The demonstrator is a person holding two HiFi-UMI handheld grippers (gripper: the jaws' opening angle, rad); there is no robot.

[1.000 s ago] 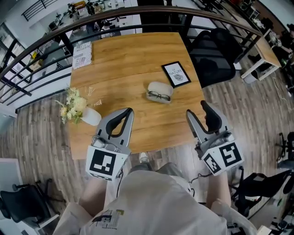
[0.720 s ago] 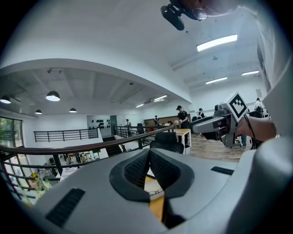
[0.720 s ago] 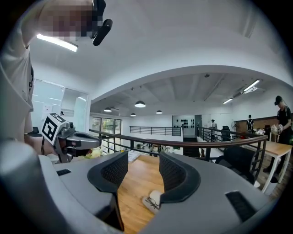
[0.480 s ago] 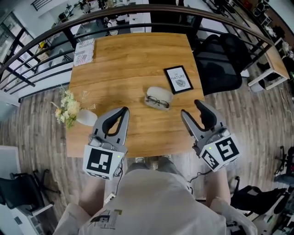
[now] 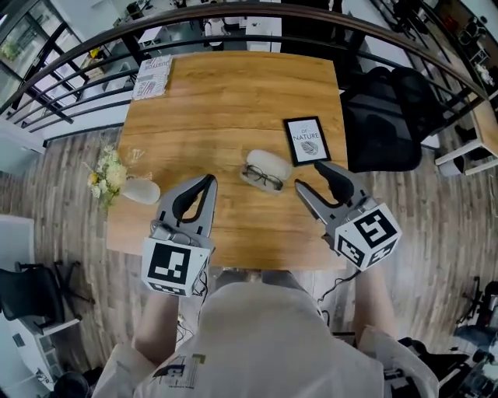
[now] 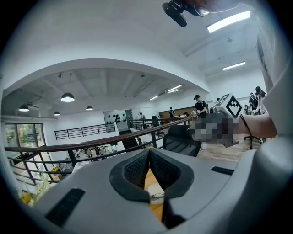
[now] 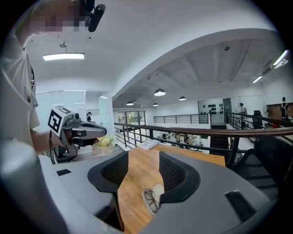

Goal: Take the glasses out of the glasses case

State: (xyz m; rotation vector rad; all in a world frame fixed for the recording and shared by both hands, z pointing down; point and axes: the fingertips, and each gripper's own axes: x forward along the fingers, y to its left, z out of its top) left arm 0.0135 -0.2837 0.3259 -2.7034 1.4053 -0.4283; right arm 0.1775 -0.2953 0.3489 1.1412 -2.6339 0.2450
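A white glasses case [image 5: 272, 162] lies near the middle of the wooden table [image 5: 233, 101]. Black-rimmed glasses [image 5: 261, 178] rest on its near side. My left gripper [image 5: 208, 181] hovers over the table to the left of the case, fingertips together, holding nothing. My right gripper [image 5: 316, 181] is open, just right of the case and apart from it. In the right gripper view the glasses [image 7: 150, 199] and case [image 7: 159, 190] show low between the spread jaws of that gripper [image 7: 143, 157]. In the left gripper view the glasses [image 6: 157, 196] peek out below the left gripper's [image 6: 149, 153] touching pads.
A framed "NATURE" print [image 5: 305, 141] stands right of the case. A small vase with flowers [image 5: 117, 177] lies at the table's left edge, a booklet [image 5: 154, 67] at the far left corner. A black chair [image 5: 385, 116] is off the right side; a railing [image 5: 233, 12] runs behind.
Both grippers have moved forward over the table toward the case; the right one now sits close beside it. Glasses and case have not moved.
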